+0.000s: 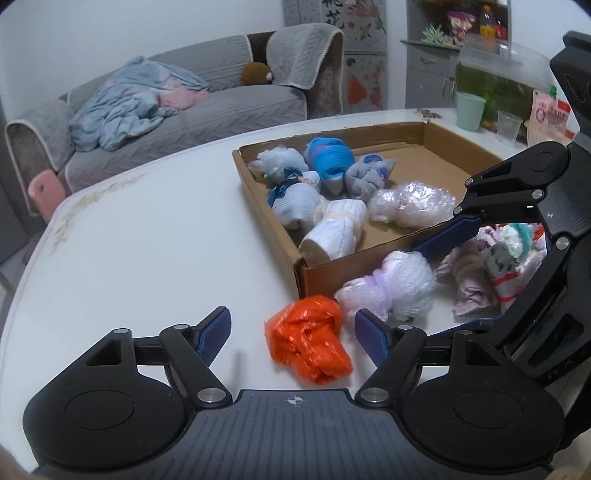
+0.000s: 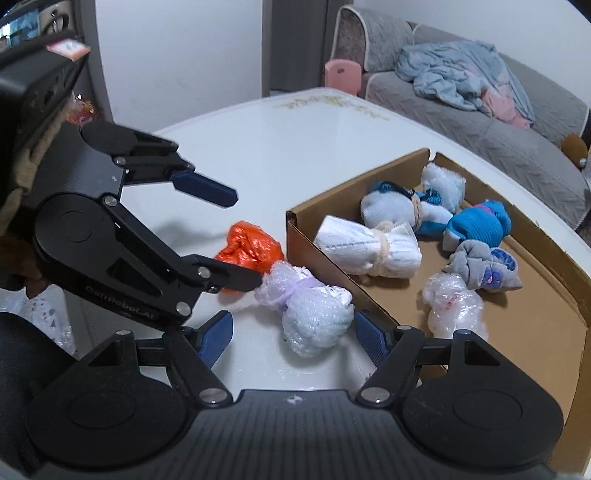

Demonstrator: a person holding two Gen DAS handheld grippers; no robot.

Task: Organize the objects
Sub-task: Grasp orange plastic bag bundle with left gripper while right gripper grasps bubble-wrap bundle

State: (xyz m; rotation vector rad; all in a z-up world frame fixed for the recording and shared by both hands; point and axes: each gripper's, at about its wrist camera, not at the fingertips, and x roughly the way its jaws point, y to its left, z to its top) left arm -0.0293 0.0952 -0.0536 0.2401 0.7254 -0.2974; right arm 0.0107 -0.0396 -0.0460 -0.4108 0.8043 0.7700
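We cannot see the near corner of the cardboard box [image 2: 546, 369]; the right gripper [image 2: 293, 338] covers it. Beyond the left gripper [image 1: 293, 332], the right gripper hides part of the cloth pile [image 1: 495, 266]. The labels on the far shelf [image 1: 461, 26] are too small to read.

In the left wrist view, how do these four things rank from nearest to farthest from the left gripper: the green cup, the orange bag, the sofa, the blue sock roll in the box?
1. Orange bag: on the table, between the open fingers of the left gripper.
2. Blue sock roll: in the box, at its far side.
3. Green cup: at the table's far right edge.
4. Sofa: beyond the table, upper left.
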